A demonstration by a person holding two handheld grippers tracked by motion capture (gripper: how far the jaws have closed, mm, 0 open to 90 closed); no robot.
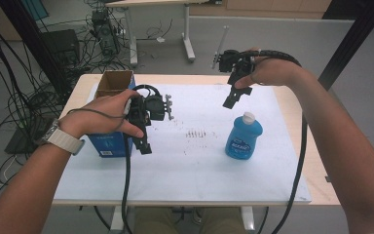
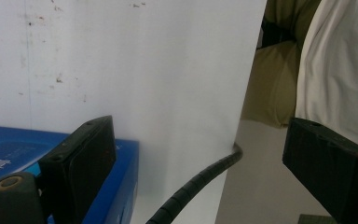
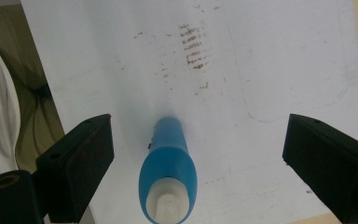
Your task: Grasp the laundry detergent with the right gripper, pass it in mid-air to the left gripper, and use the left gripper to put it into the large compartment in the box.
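Right gripper [image 1: 230, 101] hangs above and just behind the blue bottle [image 1: 243, 137], jaws spread wide with nothing between them. In the right gripper view the white cap [image 3: 167, 206] sits low between the two black jaws, nearer the left one, so the tool looks lined up for a descent onto the bottle; my reading is that a top-down or neck grasp is being prepared. The bottle stands upright on the white mat [image 1: 190, 165], untouched.

Left gripper [image 1: 145, 146], well to the left of the bottle, also has its jaws wide and empty. It points down at the mat beside the blue carton [image 1: 108, 143], whose top flaps [image 1: 114, 82] stand open; the hand rests against the carton's side, probably steadying it as the receiving container. The left gripper view shows the carton's blue edge [image 2: 121, 186] behind one jaw and the trailing cable [image 2: 200, 179].

Between bottle and carton: only bare mat with brown scuff marks [image 1: 195, 134]. Nothing blocks the path. The right cable [image 1: 299, 161] runs down on the bottle's right and could snag.
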